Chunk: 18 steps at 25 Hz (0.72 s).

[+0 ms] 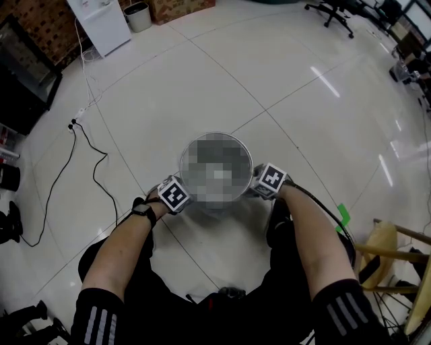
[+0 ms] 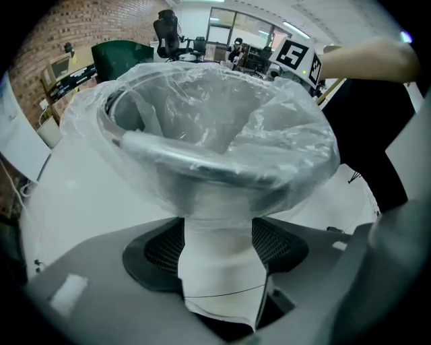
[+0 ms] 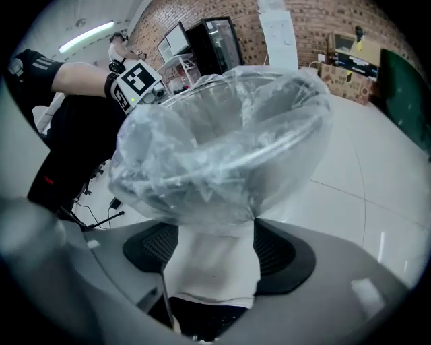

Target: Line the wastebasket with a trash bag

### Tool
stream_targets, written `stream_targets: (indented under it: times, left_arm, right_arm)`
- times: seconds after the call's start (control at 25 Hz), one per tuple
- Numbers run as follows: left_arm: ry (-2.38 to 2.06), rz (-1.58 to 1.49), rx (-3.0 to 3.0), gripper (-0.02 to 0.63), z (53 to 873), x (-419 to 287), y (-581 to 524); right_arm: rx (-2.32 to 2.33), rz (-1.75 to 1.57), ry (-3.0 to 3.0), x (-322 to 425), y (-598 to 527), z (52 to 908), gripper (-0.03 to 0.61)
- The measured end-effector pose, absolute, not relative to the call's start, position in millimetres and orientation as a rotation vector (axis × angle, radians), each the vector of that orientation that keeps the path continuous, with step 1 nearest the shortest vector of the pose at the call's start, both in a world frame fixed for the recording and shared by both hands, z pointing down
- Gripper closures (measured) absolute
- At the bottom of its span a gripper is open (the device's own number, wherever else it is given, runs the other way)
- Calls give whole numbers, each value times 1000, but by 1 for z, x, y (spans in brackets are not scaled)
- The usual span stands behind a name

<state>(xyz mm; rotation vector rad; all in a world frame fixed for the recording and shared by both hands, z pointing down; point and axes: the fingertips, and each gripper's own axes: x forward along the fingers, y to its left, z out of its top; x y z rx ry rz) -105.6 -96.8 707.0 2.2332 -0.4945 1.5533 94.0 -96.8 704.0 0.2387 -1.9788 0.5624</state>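
Wastebasket (image 2: 222,232) on the open floor (image 1: 222,74), flanked on both sides
Clear trash bag (image 2: 202,108) drapes over its rim — left claw (image 2: 222,251) and right claw (image 3: 214,253) both spread wide, released, white wall between the jaws.

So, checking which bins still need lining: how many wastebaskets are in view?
2. The bagged wastebasket at the head view's centre; a second wastebasket far off beside the white cabinet. Others may be hidden.
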Motion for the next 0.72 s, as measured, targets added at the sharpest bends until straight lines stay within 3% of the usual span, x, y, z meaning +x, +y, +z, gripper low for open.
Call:
stream_targets:
  times: [0.52, 0.72]
  left_arm:
    - [-276, 1605, 2139, 307, 659, -129, -46]
    - [-193, 1589, 2185, 308, 624, -120, -25]
  right_arm:
    - [316, 643, -1867, 141, -90, 649, 224]
    - [470, 793, -1922, 117, -78, 619, 224]
